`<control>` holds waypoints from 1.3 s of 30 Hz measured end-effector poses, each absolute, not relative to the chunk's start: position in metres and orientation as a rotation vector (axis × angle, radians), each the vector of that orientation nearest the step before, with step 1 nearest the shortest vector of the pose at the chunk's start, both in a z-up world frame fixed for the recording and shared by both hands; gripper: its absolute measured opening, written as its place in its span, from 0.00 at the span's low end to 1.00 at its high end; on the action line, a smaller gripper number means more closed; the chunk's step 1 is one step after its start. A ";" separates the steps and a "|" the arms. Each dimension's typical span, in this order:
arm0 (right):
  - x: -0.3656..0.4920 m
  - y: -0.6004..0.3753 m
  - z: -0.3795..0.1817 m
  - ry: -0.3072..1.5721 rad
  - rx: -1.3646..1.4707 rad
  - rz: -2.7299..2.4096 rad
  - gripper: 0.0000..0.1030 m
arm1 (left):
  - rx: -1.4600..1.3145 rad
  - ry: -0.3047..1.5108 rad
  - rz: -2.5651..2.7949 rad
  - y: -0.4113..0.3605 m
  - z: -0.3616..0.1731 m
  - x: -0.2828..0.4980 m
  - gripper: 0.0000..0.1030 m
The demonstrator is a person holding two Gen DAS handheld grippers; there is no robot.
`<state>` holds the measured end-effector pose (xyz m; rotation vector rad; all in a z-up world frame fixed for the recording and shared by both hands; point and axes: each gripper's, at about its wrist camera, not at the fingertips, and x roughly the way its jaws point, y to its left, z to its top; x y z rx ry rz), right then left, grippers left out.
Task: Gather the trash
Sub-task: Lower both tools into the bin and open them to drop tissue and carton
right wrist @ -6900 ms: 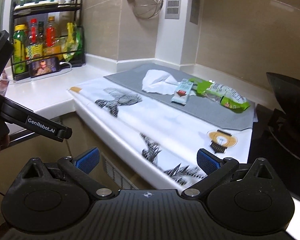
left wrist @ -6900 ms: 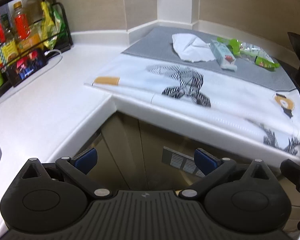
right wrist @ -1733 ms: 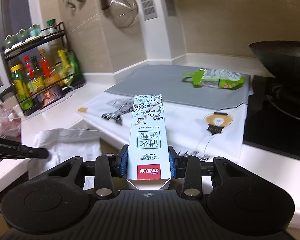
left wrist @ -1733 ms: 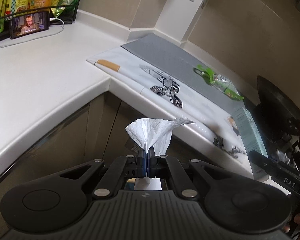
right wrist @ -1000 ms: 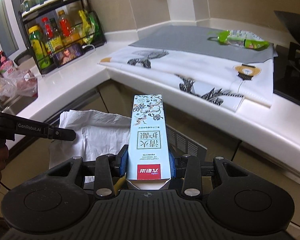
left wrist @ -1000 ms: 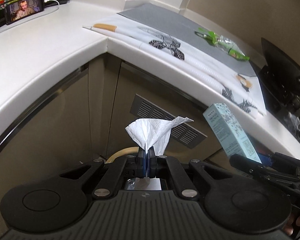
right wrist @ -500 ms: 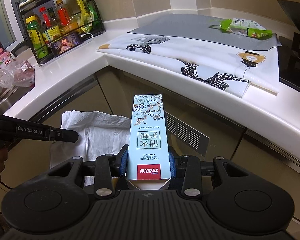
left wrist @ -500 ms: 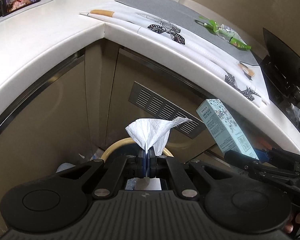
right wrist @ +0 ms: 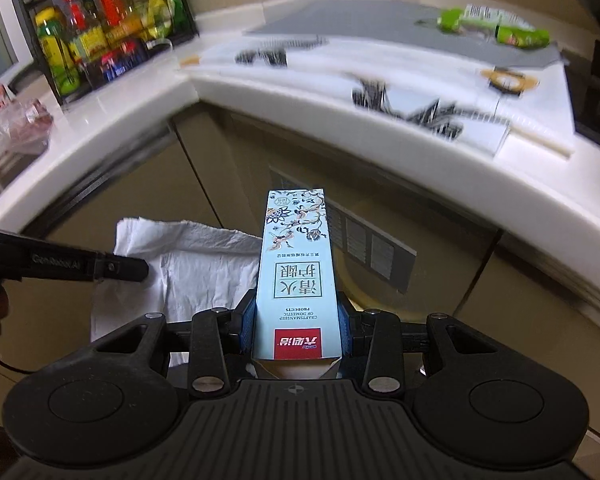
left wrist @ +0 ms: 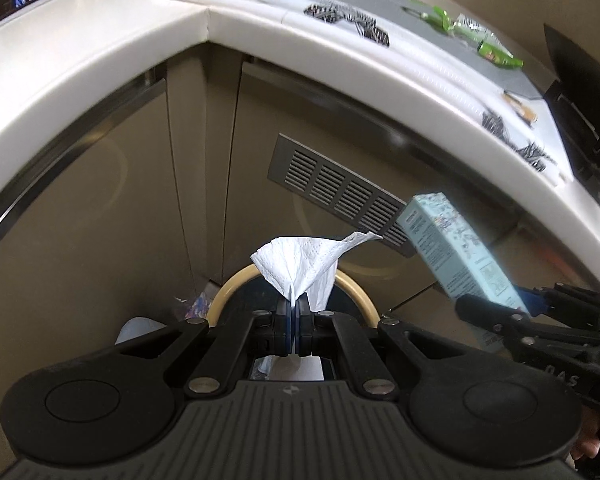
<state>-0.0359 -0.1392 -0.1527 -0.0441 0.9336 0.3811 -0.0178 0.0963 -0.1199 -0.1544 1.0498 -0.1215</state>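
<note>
My left gripper [left wrist: 294, 320] is shut on a crumpled white tissue [left wrist: 300, 258], which fans out above the pads. Right below it lies the tan rim of a round bin [left wrist: 232, 284] on the floor. My right gripper [right wrist: 296, 330] is shut on a pale blue carton [right wrist: 296, 276] with flower print and a red label, standing up between the pads. The same carton [left wrist: 456, 252] shows at the right of the left wrist view, tilted over the bin's side. In the right wrist view the tissue [right wrist: 192, 268] hangs from the left gripper at the left. A green snack wrapper [right wrist: 496, 30] lies on the counter.
Beige cabinet doors with a vent grille [left wrist: 340, 192] stand behind the bin. A white counter edge [left wrist: 100, 64] curves overhead, carrying a printed cloth [right wrist: 400, 76] and grey mat. A black rack of bottles [right wrist: 100, 36] sits far left. Something pale and small scraps [left wrist: 140, 326] lie left of the bin.
Both grippers have sunk below the counter edge toward the floor. The bin rim has come into view under the tissue. Both grips are unchanged.
</note>
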 end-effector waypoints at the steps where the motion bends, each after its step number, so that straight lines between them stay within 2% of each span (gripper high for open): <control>1: -0.034 -0.138 -0.159 0.947 -0.050 0.383 0.40 | -0.151 1.058 -0.119 0.095 -0.124 -0.016 0.01; 18: -0.016 -0.128 -0.219 1.093 -0.107 0.338 0.40 | -0.077 1.234 -0.116 0.084 -0.197 0.014 0.01; 39: 0.009 -0.114 -0.283 1.244 -0.165 0.311 0.40 | -0.038 1.368 -0.124 0.078 -0.254 0.030 0.01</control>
